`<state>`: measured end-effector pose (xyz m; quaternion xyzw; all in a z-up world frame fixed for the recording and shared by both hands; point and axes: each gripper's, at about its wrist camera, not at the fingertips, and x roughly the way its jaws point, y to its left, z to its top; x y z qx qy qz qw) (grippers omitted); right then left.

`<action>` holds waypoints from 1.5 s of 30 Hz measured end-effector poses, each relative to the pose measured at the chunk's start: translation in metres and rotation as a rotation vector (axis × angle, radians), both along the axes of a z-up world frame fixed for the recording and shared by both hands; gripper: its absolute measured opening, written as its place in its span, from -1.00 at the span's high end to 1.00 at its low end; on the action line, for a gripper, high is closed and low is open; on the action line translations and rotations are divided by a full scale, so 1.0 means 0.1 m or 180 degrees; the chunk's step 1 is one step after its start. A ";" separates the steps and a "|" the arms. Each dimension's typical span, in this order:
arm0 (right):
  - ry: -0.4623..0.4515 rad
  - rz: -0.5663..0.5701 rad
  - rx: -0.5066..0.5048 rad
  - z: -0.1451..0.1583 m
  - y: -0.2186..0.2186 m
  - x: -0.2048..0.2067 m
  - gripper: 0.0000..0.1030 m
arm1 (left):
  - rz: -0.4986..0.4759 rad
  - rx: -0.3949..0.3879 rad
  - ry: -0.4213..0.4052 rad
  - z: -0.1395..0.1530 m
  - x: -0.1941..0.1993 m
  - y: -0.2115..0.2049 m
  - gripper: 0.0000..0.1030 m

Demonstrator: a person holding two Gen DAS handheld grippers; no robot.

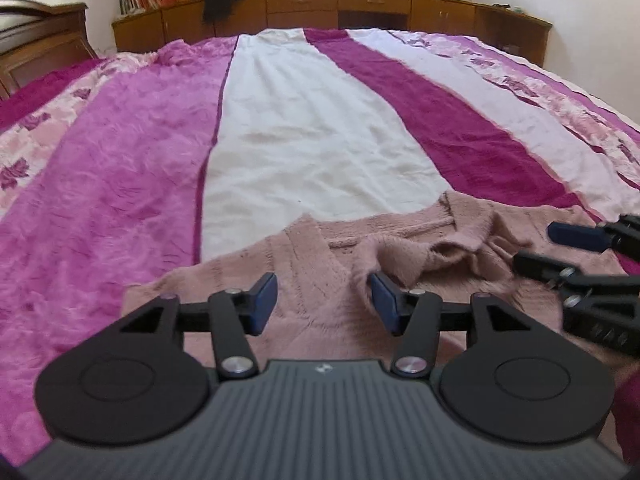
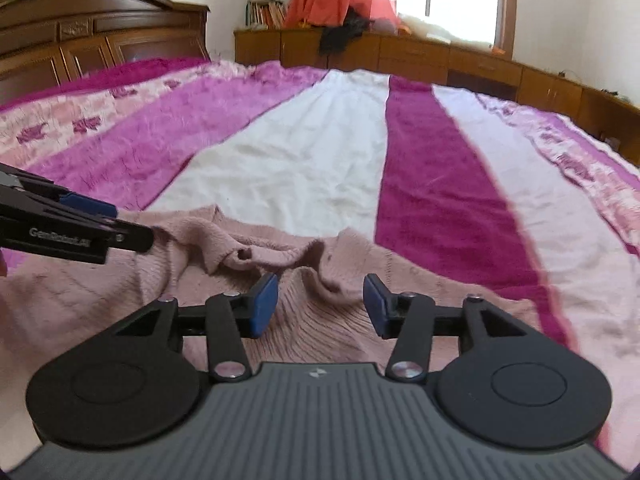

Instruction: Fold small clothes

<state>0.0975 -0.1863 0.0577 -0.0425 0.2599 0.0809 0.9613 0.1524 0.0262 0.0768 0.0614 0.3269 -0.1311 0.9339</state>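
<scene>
Left wrist view: left tool (image 1: 324,304) is spread wide, blue pads apart, nothing between them, hanging low over the pink knit sweater (image 1: 308,280). Sweater lies at the near edge of the bed, on the striped bedspread (image 1: 120,152); its far edge crosses the white stripe and the dark magenta one. Neck area is rumpled into a raised fold (image 1: 432,256) just right of the tool's right pad; left part of the knit lies flat. Right tool (image 1: 560,248) comes in from the right edge, fingers apart, over the sweater's right side; can't tell whether it touches the cloth. Beyond the sweater the bedspread is open all the way to the wooden cabinets (image 1: 340,8) at the far side.

Right wrist view: right tool (image 2: 320,304) is also spread, holding nothing, above the sweater (image 2: 304,320). Bunched fold (image 2: 248,252) sits just ahead of the pads. Left tool (image 2: 100,224) enters from the left edge with its tips at the sweater's raised left edge; grip unclear from this angle. Headboard (image 2: 80,32) far left, cabinets (image 2: 440,56) along the far wall, open bedspread (image 2: 440,168) between.
</scene>
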 end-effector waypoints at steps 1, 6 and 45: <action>-0.0021 0.0005 0.0001 0.04 -0.04 -0.09 -0.08 | -0.0016 0.0024 -0.0030 0.04 -0.08 0.02 -0.05; -0.0031 0.0144 0.0014 0.15 -0.13 -0.49 -0.08 | -0.0149 0.0033 -0.0115 0.16 -0.46 0.05 -0.05; -0.0012 0.0281 -0.0228 -0.12 0.03 -0.42 0.80 | -0.0319 0.0400 -0.0375 -0.01 -0.74 0.11 0.77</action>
